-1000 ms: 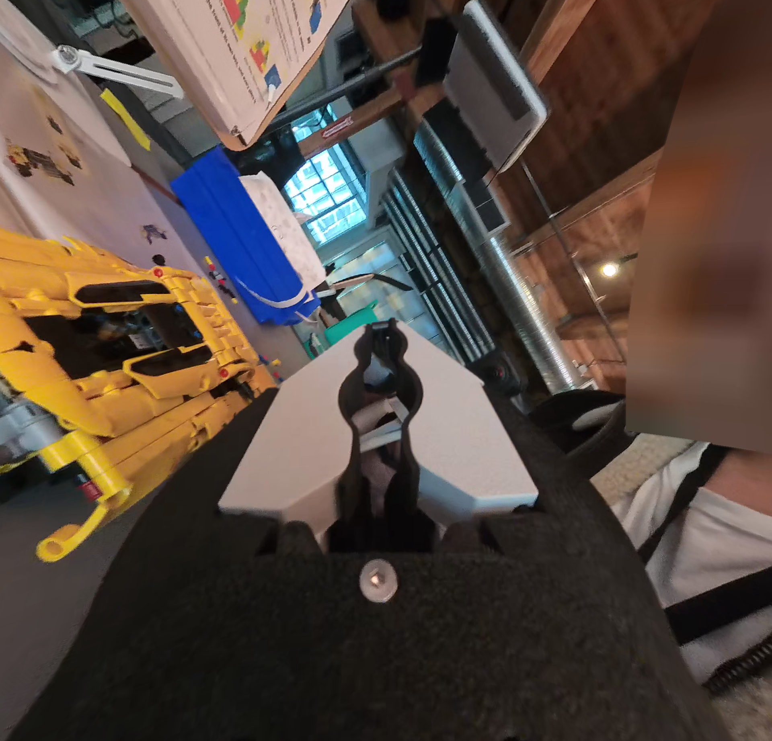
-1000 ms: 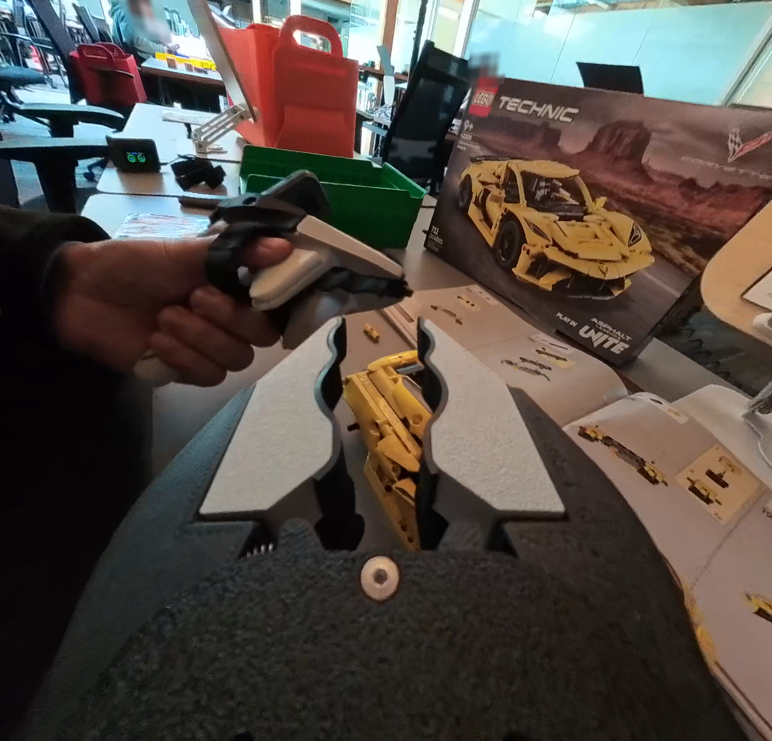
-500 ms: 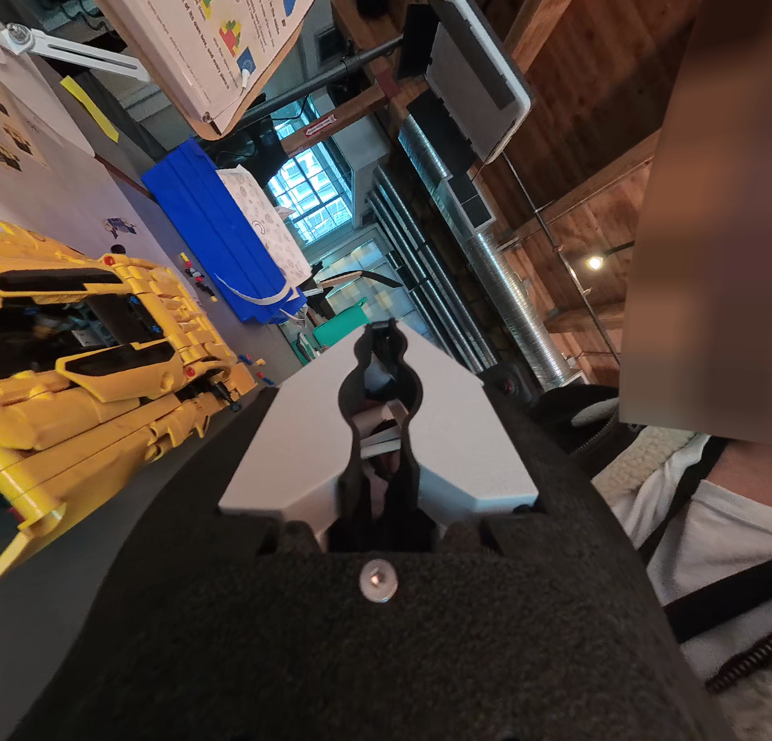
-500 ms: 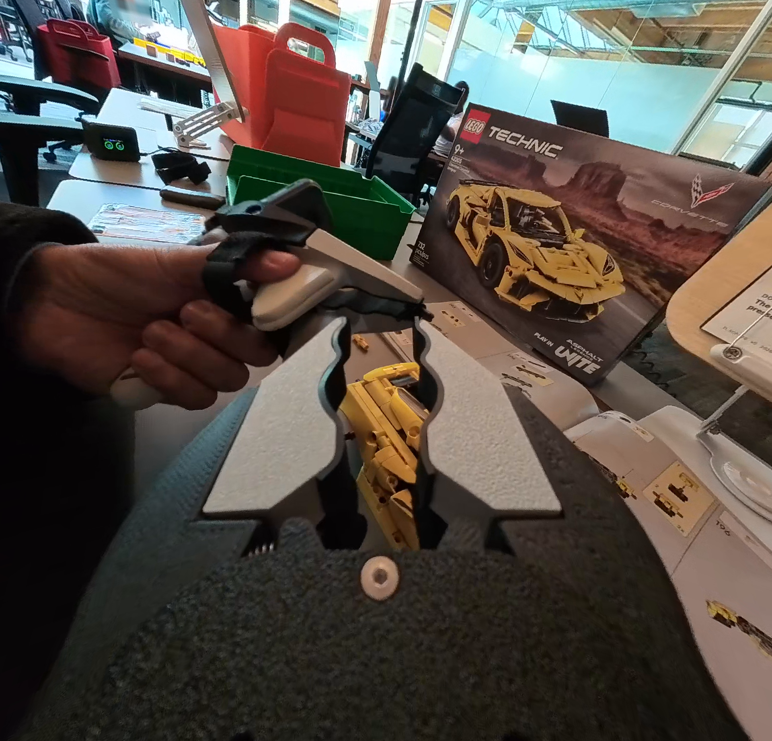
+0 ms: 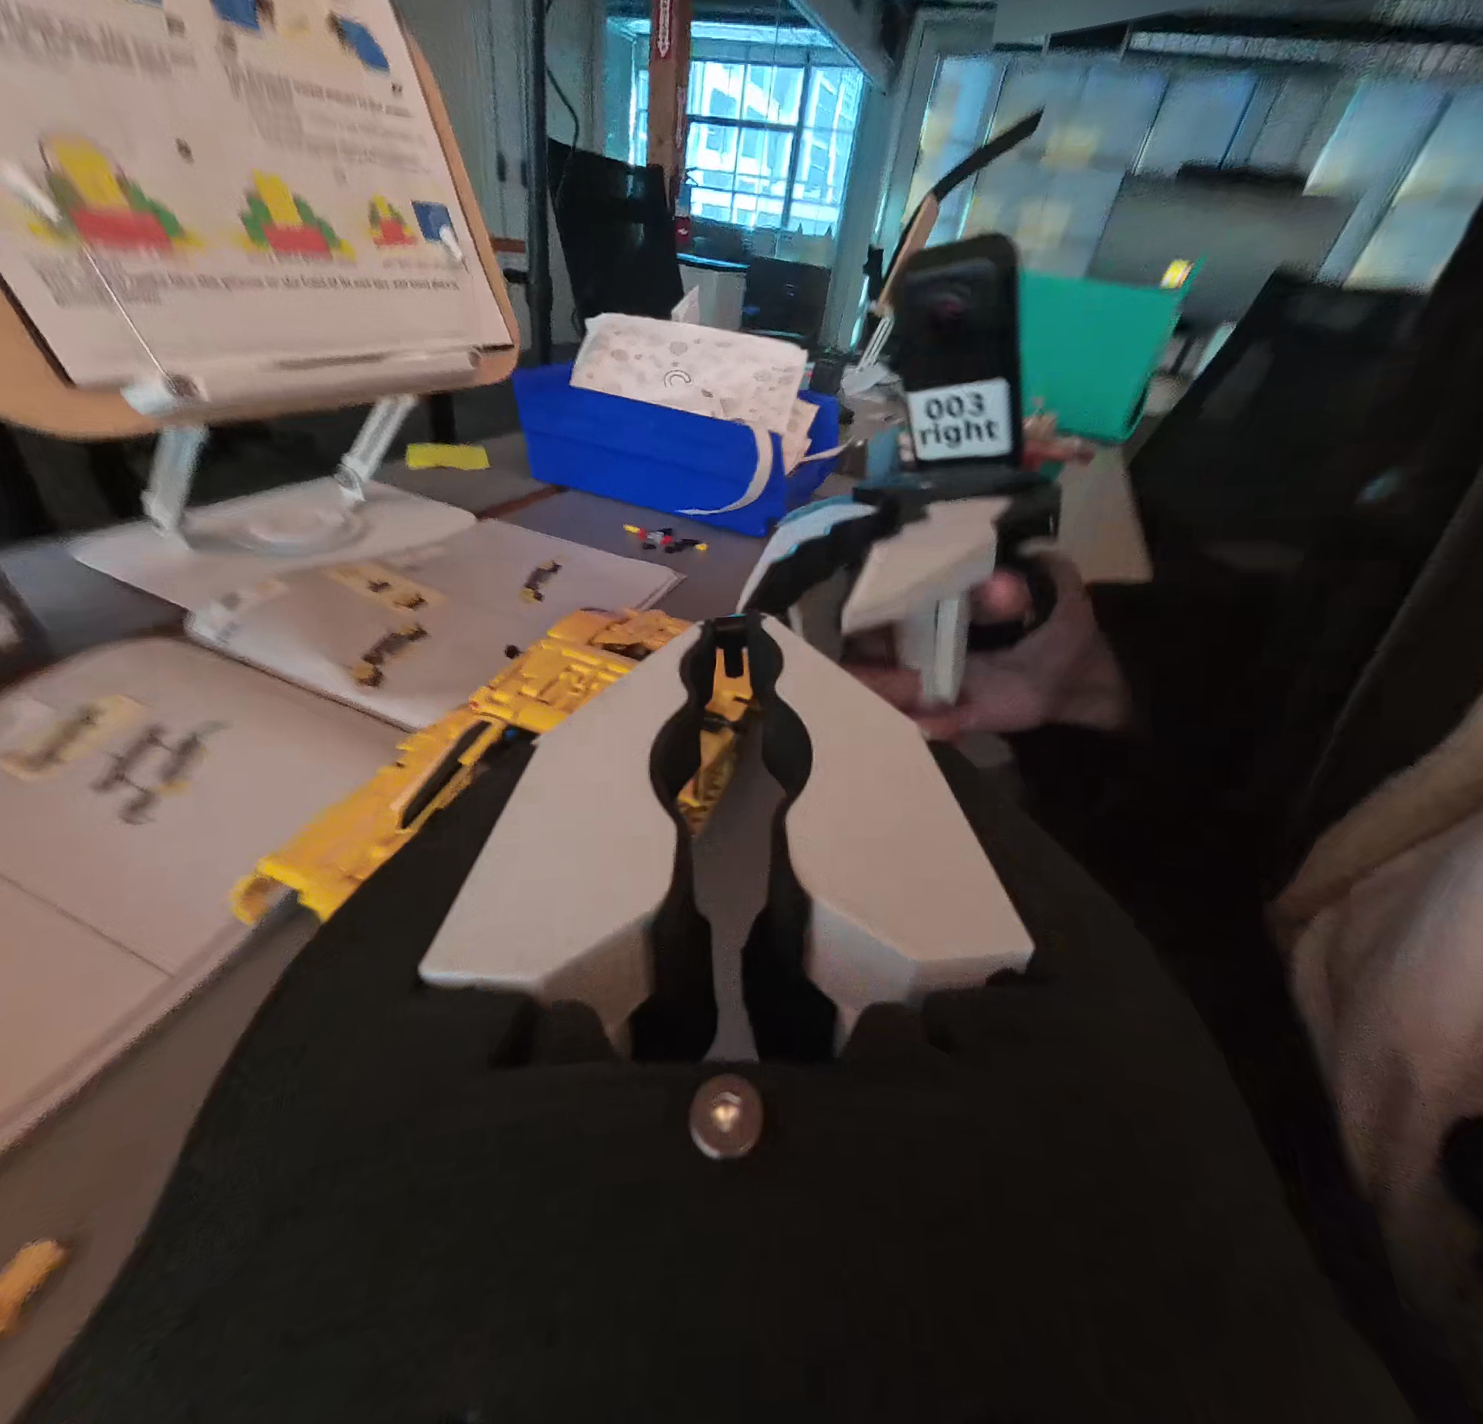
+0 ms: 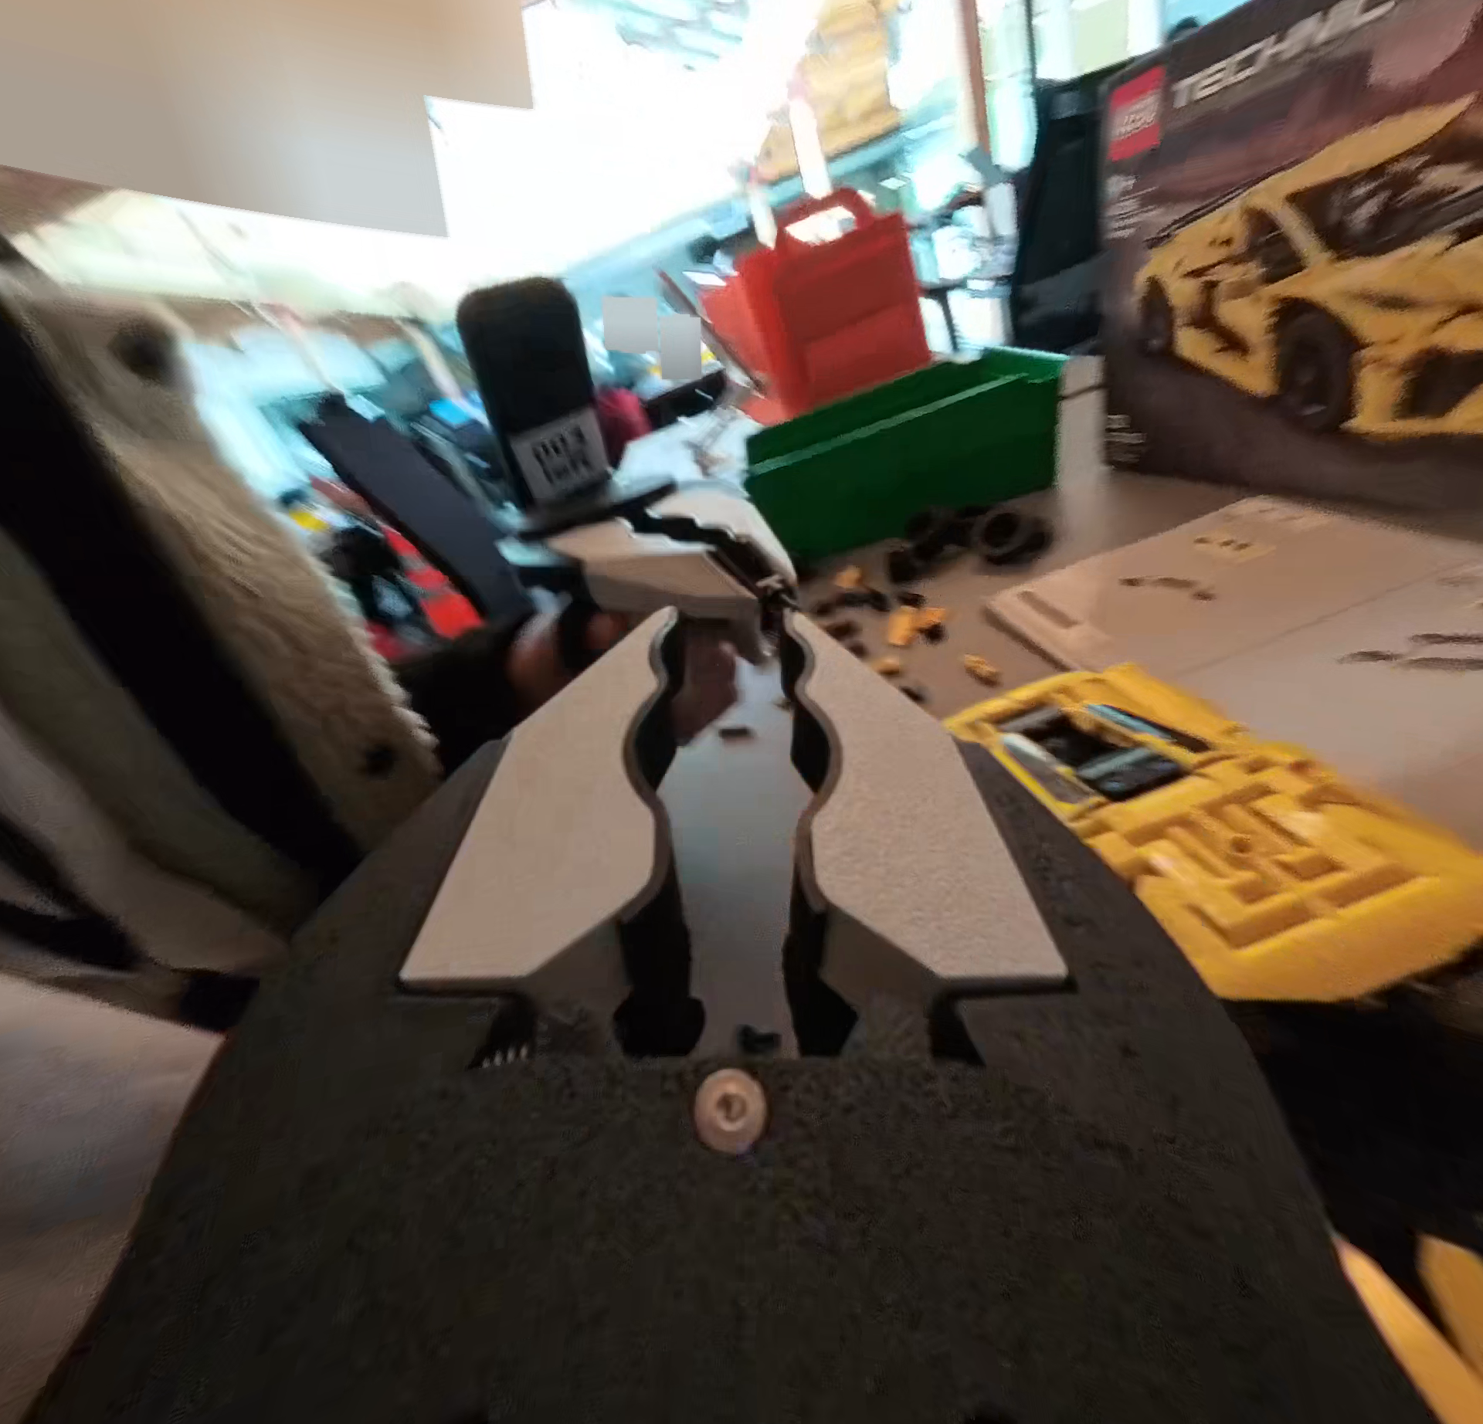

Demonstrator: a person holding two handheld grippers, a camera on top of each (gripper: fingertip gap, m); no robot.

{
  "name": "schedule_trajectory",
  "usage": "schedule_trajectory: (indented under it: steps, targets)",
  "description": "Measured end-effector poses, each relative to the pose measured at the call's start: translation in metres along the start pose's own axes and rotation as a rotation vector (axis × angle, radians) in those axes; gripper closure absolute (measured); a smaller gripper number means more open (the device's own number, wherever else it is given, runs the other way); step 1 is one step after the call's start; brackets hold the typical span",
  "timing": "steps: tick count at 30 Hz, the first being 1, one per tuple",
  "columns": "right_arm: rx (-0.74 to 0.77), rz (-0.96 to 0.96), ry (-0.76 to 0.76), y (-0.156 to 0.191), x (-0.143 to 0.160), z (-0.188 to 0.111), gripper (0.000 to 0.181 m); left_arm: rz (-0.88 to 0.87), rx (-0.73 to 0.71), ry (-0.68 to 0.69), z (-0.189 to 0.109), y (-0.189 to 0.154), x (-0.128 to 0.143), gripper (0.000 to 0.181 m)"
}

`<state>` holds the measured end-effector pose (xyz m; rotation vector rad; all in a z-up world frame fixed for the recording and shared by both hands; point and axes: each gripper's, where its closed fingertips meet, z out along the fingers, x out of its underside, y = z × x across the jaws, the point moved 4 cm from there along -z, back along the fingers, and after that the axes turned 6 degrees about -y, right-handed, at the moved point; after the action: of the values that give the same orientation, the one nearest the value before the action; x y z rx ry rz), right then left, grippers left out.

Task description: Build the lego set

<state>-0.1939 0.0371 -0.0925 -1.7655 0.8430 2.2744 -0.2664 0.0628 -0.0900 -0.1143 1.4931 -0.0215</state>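
Left tongs [image 5: 729, 625] pinch nearly shut on what looks like a tiny black piece [image 5: 729, 651]. They have swung down from the ceiling to face the yellow car [image 5: 554, 683] on the counter [image 5: 714, 575]. Right tongs [image 6: 726, 619] stand a little apart, empty, now turned off the car. The piece can likely go on next.

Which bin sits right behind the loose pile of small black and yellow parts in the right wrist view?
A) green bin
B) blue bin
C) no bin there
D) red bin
A: in the right wrist view the green bin stands on the table directly behind the scattered parts; the red container stands farther back.
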Motion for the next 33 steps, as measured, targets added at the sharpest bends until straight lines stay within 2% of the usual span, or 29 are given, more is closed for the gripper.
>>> schedule_trajectory:
  steps: [3, 5, 7, 13, 18, 24, 29, 33]
  targets:
    - [-0.151, 0.242, -0.028, 0.000, -0.003, -0.002, 0.170, 0.204, 0.025, 0.043, -0.005, -0.007, 0.000, 0.174]
    - [-0.220, 0.378, -0.018, -0.001, 0.001, 0.001, 0.171, 0.339, 0.021, 0.071, -0.006, -0.010, 0.000, 0.174]
    - [-0.257, 0.472, 0.005, -0.003, 0.007, 0.003, 0.165, 0.435, 0.021, 0.061, -0.007, -0.014, -0.002, 0.174]
    - [-0.339, 0.604, -0.008, 0.002, 0.007, 0.005, 0.165, 0.560, 0.048, 0.038, -0.007, -0.024, -0.003, 0.174]
    - [-0.311, 0.613, 0.034, -0.001, 0.014, 0.005, 0.175, 0.682, 0.053, 0.095, -0.005, -0.028, 0.003, 0.174]
    - [-0.230, 0.541, 0.074, -0.007, 0.018, 0.003, 0.178, 0.740, -0.005, 0.194, -0.002, -0.023, 0.010, 0.174]
    - [-0.226, 0.573, 0.069, -0.010, 0.020, 0.003, 0.178, 0.684, -0.035, 0.217, -0.001, -0.022, 0.012, 0.174]
    - [-0.245, 0.586, 0.039, -0.011, 0.015, 0.002, 0.174, 0.448, -0.044, 0.149, 0.000, -0.019, 0.008, 0.174]
